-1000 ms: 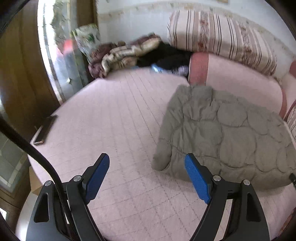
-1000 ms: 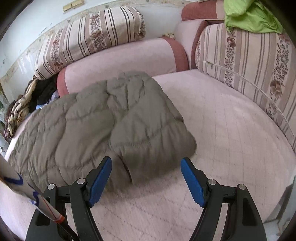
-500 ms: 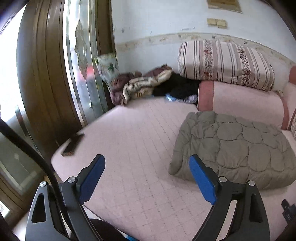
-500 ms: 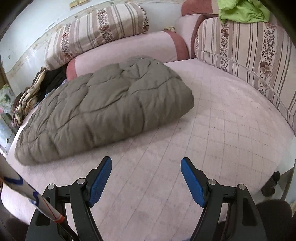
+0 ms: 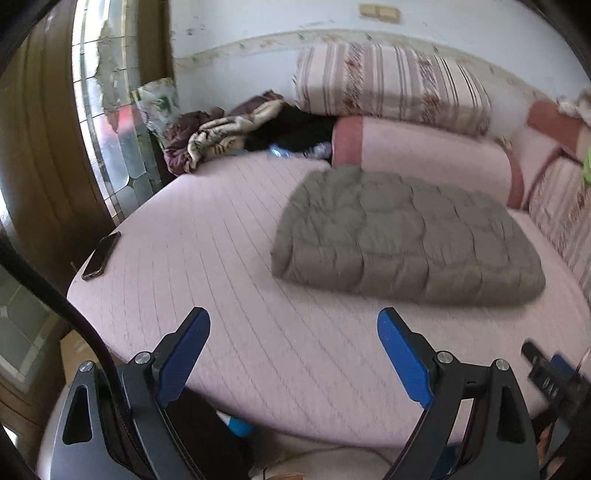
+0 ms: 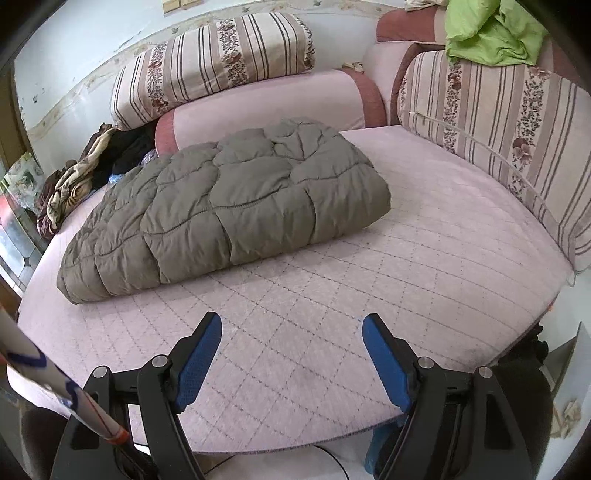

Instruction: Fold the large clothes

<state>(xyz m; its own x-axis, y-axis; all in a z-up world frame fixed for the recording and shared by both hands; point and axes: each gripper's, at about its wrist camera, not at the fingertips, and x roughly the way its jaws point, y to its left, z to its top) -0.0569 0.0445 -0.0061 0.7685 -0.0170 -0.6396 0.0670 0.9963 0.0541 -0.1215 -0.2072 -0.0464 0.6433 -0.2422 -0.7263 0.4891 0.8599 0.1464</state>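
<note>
A grey-green quilted jacket (image 5: 402, 232) lies folded into a flat rectangular bundle on the pink quilted sofa bed (image 5: 207, 258). It also shows in the right wrist view (image 6: 236, 206), toward the back left of the bed (image 6: 424, 236). My left gripper (image 5: 293, 354) is open and empty, held back near the bed's front edge, well short of the jacket. My right gripper (image 6: 291, 354) is open and empty too, above the front edge, apart from the jacket.
A phone (image 5: 100, 254) lies on the bed's left corner. A pile of clothes (image 5: 236, 133) sits at the back left. Striped cushions (image 6: 214, 62) and pink bolsters (image 6: 269, 107) line the back and right. A green cloth (image 6: 491, 29) lies on top.
Both grippers have pulled back from the jacket toward the bed's front edge. The jacket lies still as a folded bundle. Both grippers stay open.
</note>
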